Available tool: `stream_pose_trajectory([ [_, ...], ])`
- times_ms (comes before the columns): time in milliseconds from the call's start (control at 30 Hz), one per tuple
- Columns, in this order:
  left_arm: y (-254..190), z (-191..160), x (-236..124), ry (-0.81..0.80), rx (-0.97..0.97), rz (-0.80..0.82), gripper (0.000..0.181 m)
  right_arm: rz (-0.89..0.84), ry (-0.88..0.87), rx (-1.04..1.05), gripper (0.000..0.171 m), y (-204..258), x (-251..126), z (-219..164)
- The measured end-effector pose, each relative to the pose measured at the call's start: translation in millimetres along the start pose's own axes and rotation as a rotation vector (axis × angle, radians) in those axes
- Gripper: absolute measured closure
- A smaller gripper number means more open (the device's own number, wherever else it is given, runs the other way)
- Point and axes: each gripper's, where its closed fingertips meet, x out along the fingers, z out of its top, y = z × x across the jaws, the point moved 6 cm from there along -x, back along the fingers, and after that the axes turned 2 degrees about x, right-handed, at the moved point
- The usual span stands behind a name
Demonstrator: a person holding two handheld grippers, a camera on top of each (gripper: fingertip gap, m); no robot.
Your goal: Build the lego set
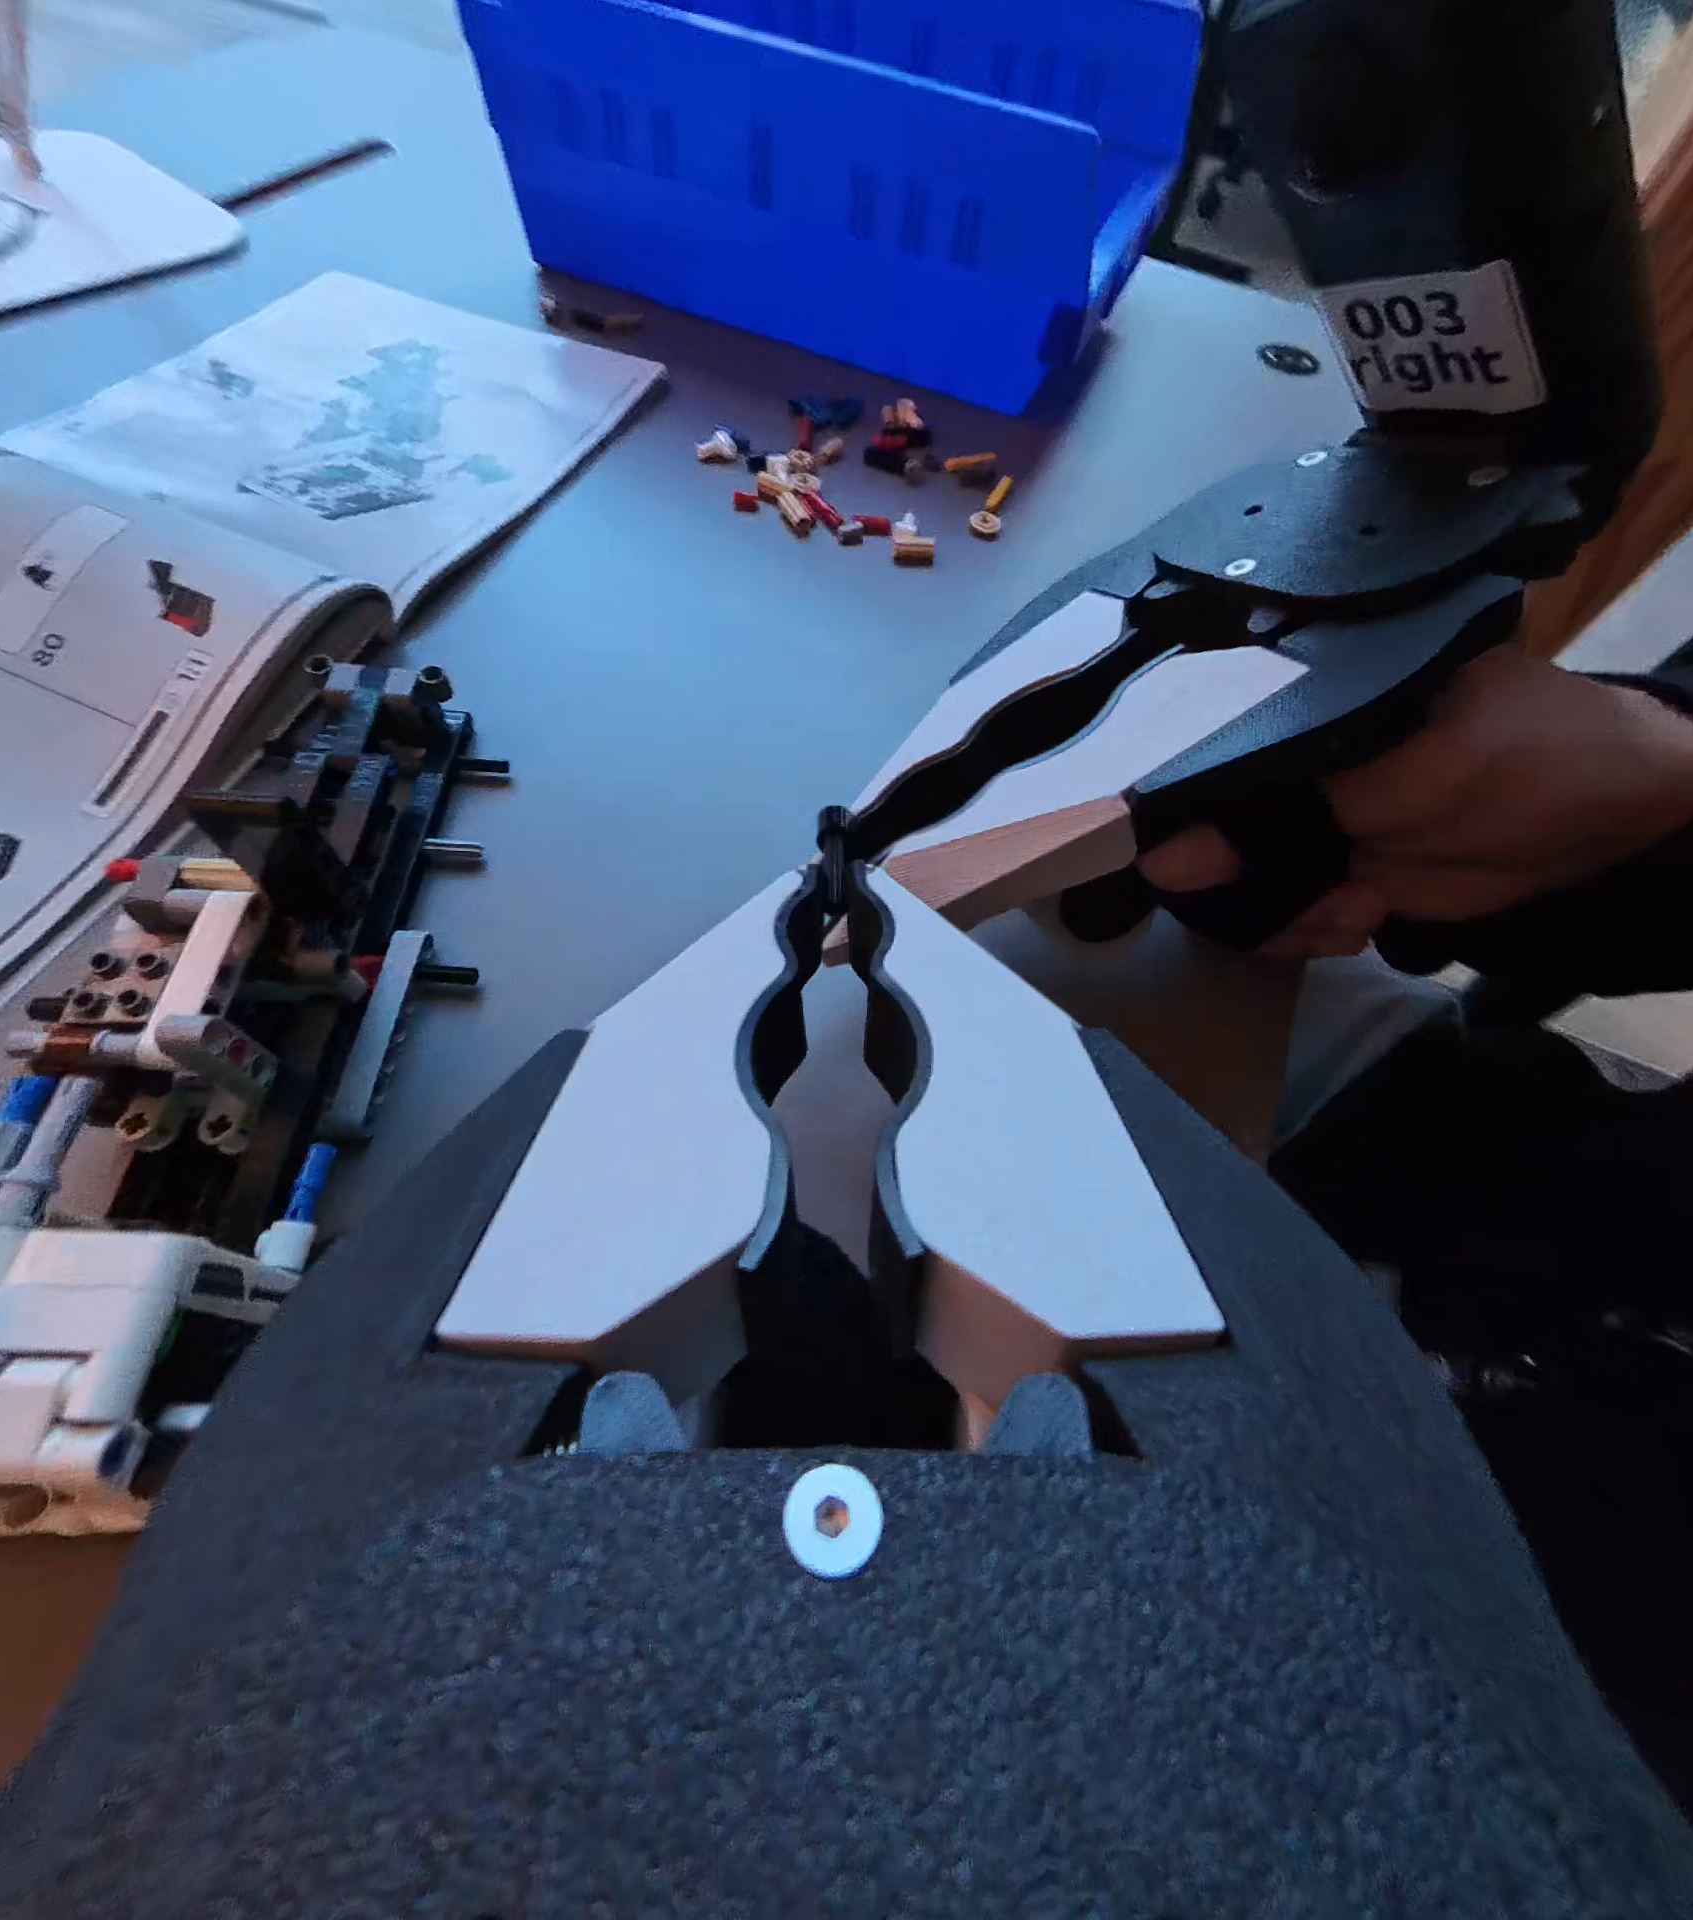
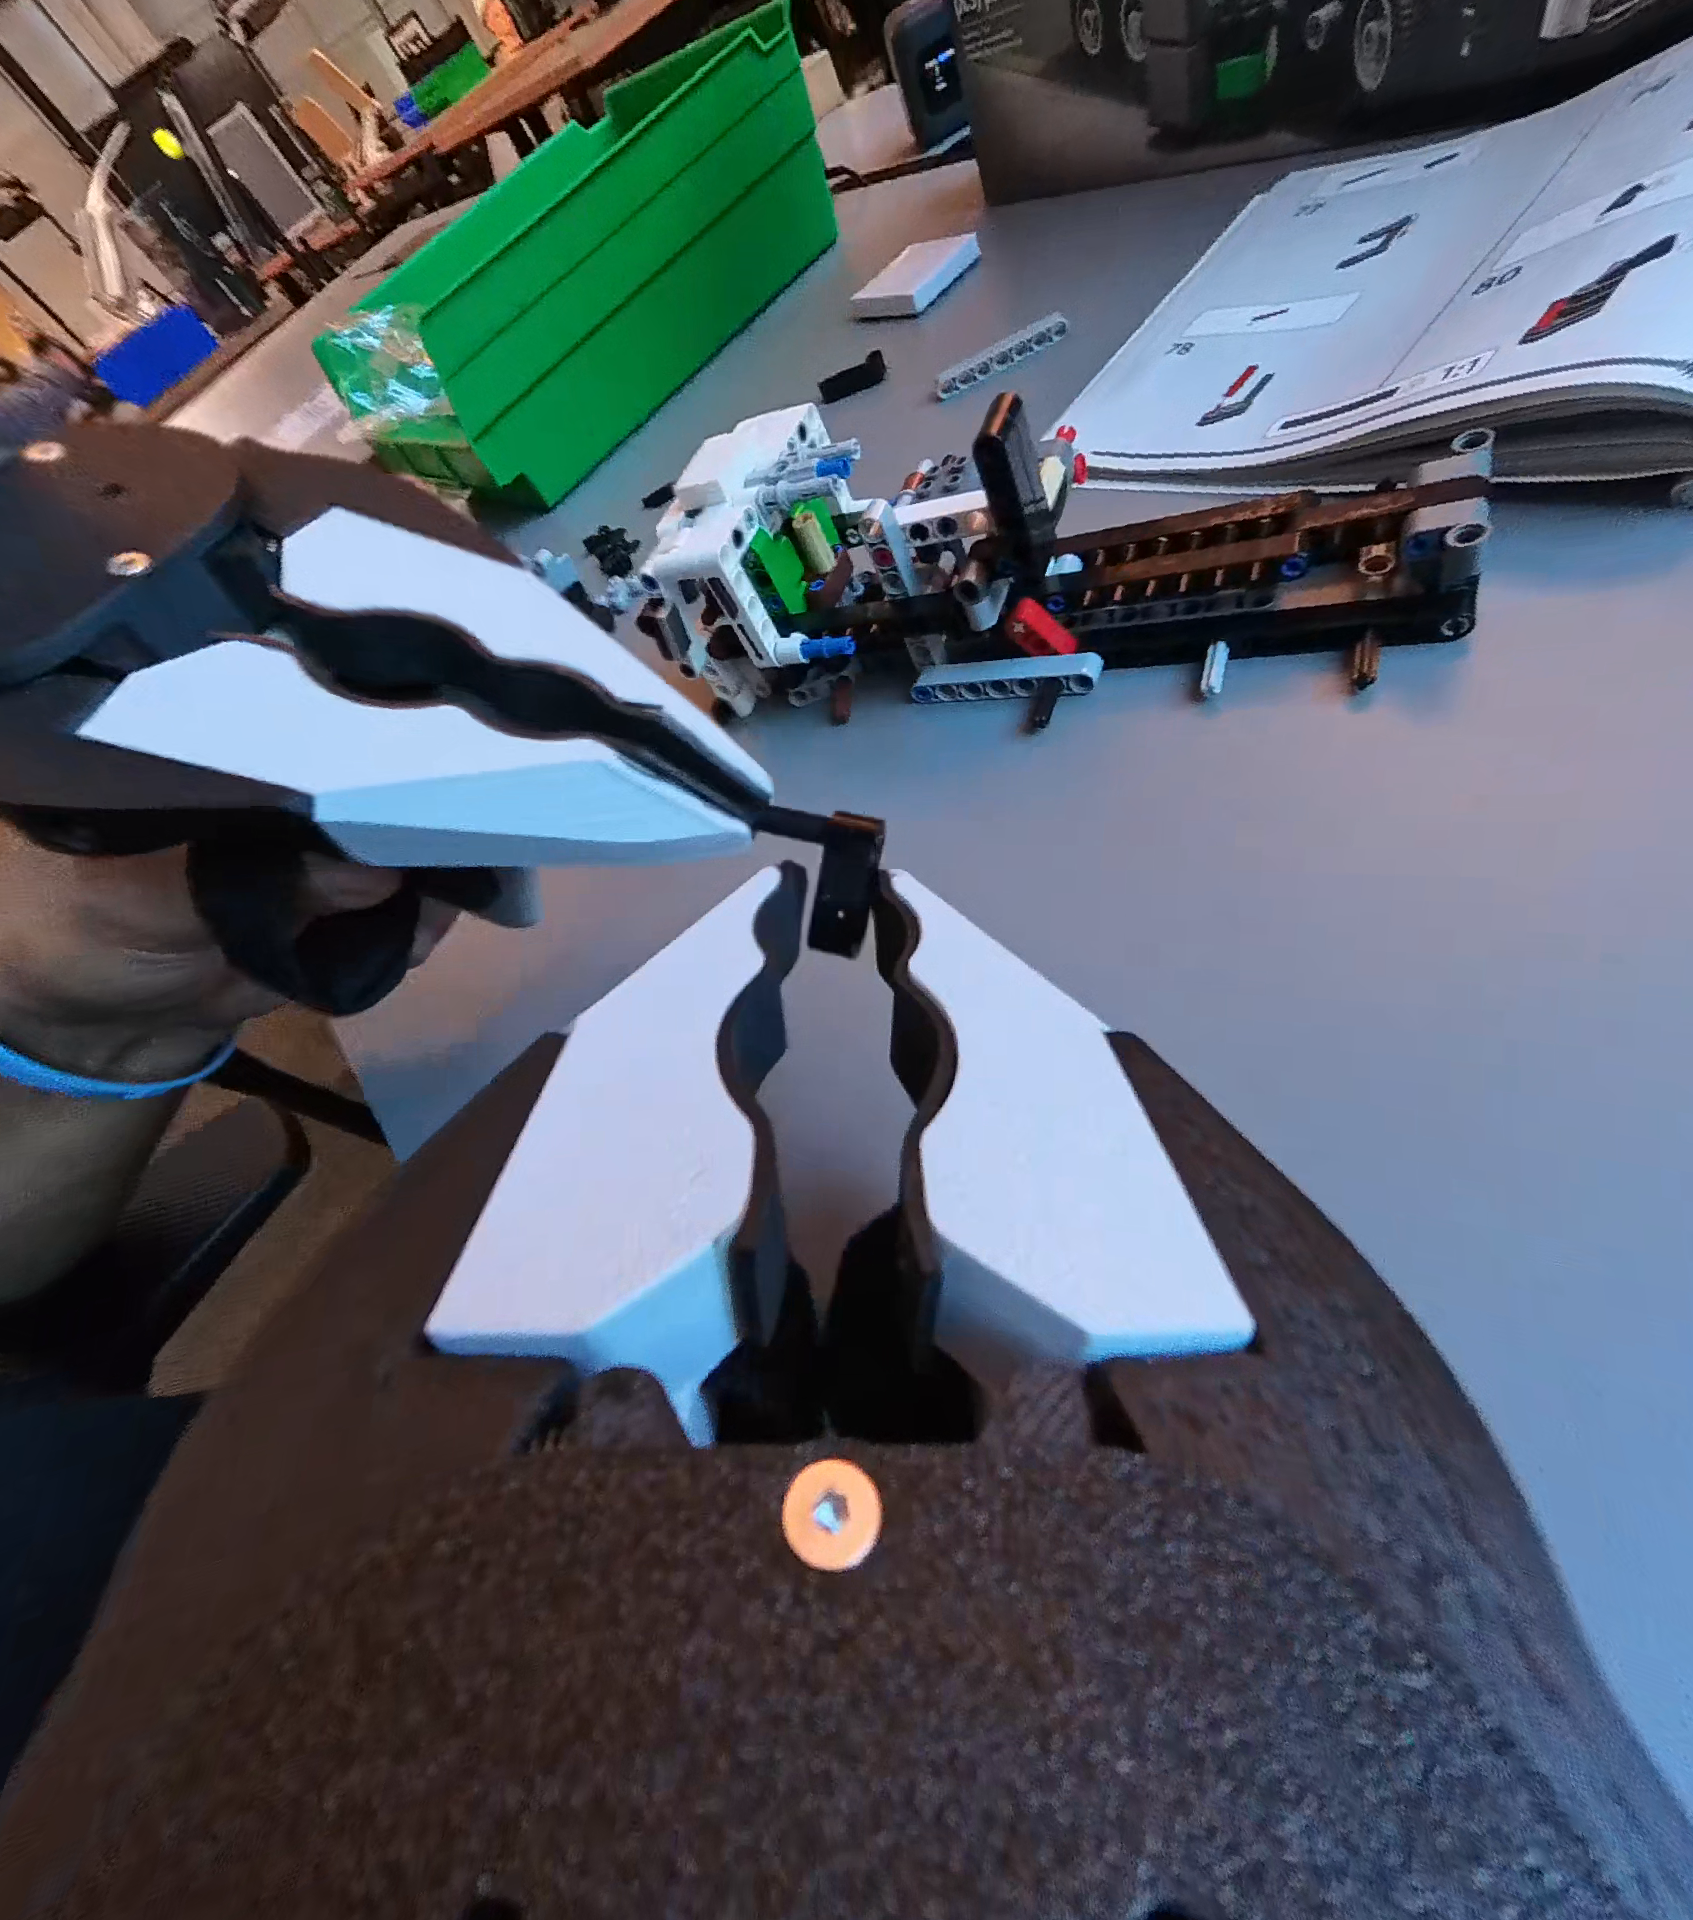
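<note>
The small black lego piece (image 2: 840, 891) hangs upright above the bench (image 2: 1341, 987), pinched between the closed jaws of the left gripper (image 1: 829, 883), while the right gripper (image 1: 847, 821), jaws closed on a black pin (image 2: 800, 823), meets its top end crosswise.

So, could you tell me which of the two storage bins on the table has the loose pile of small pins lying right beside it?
The blue bin: the pile of small pins lies on the table just in front of its corner. The green bin has crinkled clear plastic at its near end instead.
</note>
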Motion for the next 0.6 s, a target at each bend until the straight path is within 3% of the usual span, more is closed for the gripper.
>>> stream_pose_trajectory([
  [167, 14, 21, 6, 0.229, 0.057, -0.089, 0.178, 0.089, 0.014, -0.043, 0.136, -1, -18, 1],
  [300, 16, 33, 34, 0.563, 0.309, -0.212, 0.178, 0.14, -0.011, -0.176, 0.127, -6, -48, -1],
  [433, 15, 24, 66, 0.847, 0.491, -0.351, 0.178, 0.141, -0.024, -0.147, 0.129, -16, -68, -9],
  [600, 12, 24, 82, 0.959, 0.579, -0.382, 0.178, 0.146, -0.077, -0.101, 0.135, -20, -89, -14],
])
